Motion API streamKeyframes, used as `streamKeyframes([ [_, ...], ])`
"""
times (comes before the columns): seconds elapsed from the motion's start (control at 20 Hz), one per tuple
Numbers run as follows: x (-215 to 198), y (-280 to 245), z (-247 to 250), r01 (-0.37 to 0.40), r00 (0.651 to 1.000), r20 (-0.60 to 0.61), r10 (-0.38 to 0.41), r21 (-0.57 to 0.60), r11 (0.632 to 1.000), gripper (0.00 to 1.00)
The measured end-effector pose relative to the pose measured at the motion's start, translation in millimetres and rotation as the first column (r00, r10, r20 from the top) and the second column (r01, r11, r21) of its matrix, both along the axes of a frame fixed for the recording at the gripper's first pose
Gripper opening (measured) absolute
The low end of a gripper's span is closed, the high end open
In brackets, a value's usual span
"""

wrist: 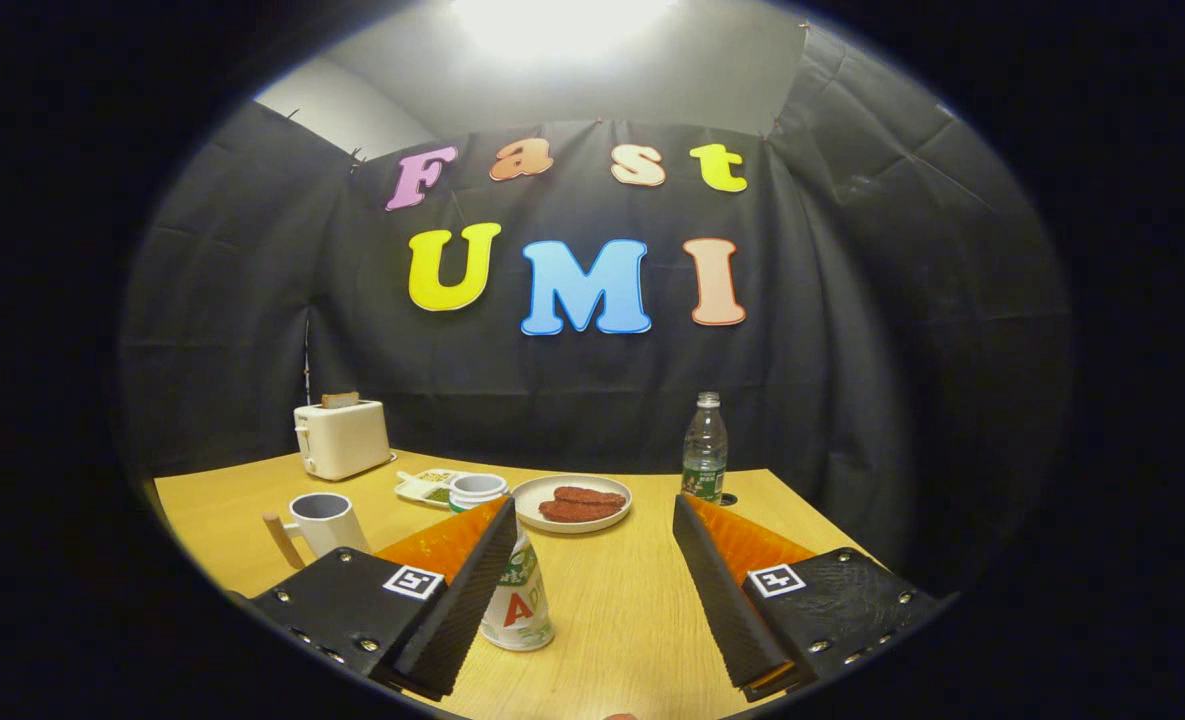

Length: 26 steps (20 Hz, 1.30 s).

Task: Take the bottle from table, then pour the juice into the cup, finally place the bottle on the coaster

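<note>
- A wooden table [612,600] in a black-cloth booth, seen along the fingers of a hand-held gripper [592,520], which stand spread wide apart with bare tabletop between them
- A small white bottle [518,590] with a white cap and a printed red-and-green label stands upright just beside the inner face of the left finger, which covers part of its side; whether finger and bottle touch cannot be told, and its contents are not visible
- A white cup [324,522] with a pale wooden handle sits beyond the left finger; its inside looks dark and what it holds is unclear
- A round white plate [572,502] ahead of the fingers carries two reddish-brown patties side by side
- A small white tray [427,486] behind the bottle holds greenish bits, too small to make out
- A white toaster [341,438] at the far left has a slice of bread sticking out of its slot
- A clear plastic water bottle [704,448] with a green label stands near the table's far edge, beyond the right finger, partly filled
</note>
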<state>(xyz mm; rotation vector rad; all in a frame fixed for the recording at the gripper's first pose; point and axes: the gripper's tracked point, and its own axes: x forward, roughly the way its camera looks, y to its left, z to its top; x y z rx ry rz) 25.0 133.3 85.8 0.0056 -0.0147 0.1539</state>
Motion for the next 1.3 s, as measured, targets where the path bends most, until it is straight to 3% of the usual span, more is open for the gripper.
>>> streamKeyframes([
  [0.55,8,62,-42,-0.059,0.996,-0.068,0.058,-0.001,0.998,0.95],
  [0.95,29,66,-74,-0.013,0.992,-0.123,0.012,-0.009,1.000,0.95],
  [1.0,31,66,-78,-0.006,0.992,-0.130,0.005,-0.006,1.000,0.89],
  [1.15,39,68,-85,0.008,0.990,-0.140,-0.011,-0.019,1.000,0.89],
  [1.3,41,68,-93,0.017,0.988,-0.154,-0.022,-0.030,0.999,0.79],
])
